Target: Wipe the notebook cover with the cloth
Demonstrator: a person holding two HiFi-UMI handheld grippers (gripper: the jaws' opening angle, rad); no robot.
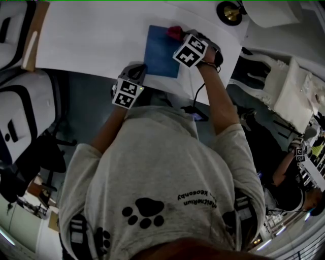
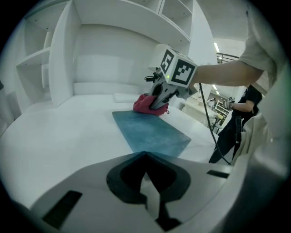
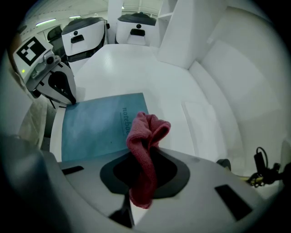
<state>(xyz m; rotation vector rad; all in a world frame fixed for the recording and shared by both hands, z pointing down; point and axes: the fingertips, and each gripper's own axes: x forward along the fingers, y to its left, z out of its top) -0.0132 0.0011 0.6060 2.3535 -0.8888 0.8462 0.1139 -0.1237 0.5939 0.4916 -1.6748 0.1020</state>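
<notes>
A blue notebook (image 1: pixel 161 52) lies flat on the white table (image 1: pixel 86 40). My right gripper (image 1: pixel 179 36) is shut on a red cloth (image 3: pixel 146 132), and the bunched cloth rests on the notebook's far corner (image 2: pixel 144 104). In the right gripper view the cloth hangs out of my right gripper (image 3: pixel 144 160) over the printed end of the notebook (image 3: pixel 97 123). My left gripper (image 2: pixel 145 157) is shut on the notebook's (image 2: pixel 152 129) near corner at the table's front edge. That left gripper (image 3: pixel 68 96) shows at the same corner in the right gripper view.
White shelving (image 2: pixel 59 54) stands behind the table. White chairs (image 3: pixel 84 34) are to the left. A brass object (image 1: pixel 231 12) sits at the table's far right. A cable (image 2: pixel 209 125) trails from my right gripper. Another person (image 1: pixel 289 177) stands at the right.
</notes>
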